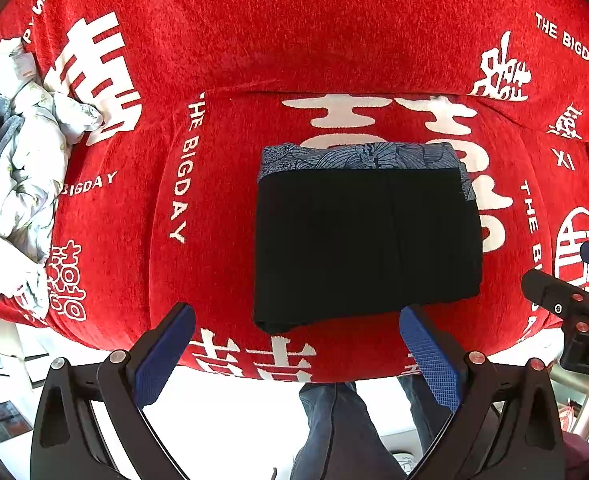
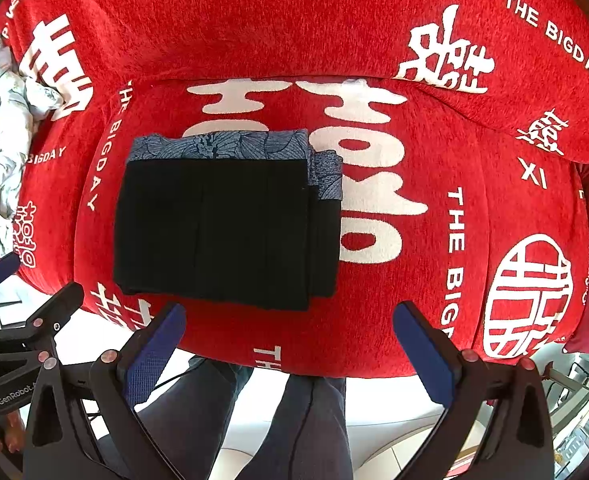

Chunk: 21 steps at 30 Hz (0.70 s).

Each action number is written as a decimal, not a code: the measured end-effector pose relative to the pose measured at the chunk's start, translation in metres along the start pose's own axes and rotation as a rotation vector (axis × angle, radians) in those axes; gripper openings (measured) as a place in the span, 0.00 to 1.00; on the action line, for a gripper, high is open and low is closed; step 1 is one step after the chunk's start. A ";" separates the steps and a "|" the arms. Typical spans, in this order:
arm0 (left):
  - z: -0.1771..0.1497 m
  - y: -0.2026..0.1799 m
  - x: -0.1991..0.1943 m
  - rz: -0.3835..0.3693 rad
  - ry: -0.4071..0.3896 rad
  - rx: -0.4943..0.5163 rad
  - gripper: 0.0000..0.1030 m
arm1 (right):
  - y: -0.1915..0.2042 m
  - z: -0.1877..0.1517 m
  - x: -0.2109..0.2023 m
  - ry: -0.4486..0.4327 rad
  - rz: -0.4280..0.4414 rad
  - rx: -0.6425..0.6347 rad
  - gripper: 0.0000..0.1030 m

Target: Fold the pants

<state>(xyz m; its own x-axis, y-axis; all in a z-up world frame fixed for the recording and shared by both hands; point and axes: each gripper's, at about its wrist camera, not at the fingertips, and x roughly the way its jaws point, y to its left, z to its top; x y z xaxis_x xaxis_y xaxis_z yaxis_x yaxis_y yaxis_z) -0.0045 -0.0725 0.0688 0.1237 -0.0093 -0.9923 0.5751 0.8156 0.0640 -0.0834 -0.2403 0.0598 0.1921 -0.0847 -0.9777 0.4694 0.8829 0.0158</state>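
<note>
The pants (image 1: 366,236) lie as a compact dark rectangle on the red cover (image 1: 222,208), square to its front edge, patterned waistband on the side away from that edge. The stack looks tidy, so the folding seems finished or nearly so. The left gripper (image 1: 296,338) hangs off the pants' near edge, jaws spread and empty. The right gripper (image 2: 288,334) does likewise, spread, holding nothing, probably so the stack stays put. A crumpled pale bundle (image 1: 22,152) sits well left of the pants.
</note>
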 end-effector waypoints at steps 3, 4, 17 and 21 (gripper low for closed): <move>0.000 0.001 0.000 0.002 0.000 0.000 1.00 | 0.000 0.002 0.000 0.001 -0.001 -0.004 1.00; 0.000 0.001 0.001 0.001 0.000 -0.001 1.00 | 0.000 0.001 0.000 0.001 0.001 -0.003 1.00; 0.002 0.003 0.005 0.002 0.011 0.010 1.00 | 0.000 0.006 0.003 0.007 -0.002 -0.015 1.00; 0.002 0.002 0.007 0.002 0.015 0.012 1.00 | 0.001 0.006 0.003 0.008 -0.002 -0.014 1.00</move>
<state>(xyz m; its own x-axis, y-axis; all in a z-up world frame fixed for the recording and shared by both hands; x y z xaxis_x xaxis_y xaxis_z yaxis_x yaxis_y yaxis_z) -0.0003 -0.0719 0.0627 0.1132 0.0009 -0.9936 0.5846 0.8086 0.0673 -0.0775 -0.2421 0.0579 0.1844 -0.0829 -0.9793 0.4577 0.8890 0.0110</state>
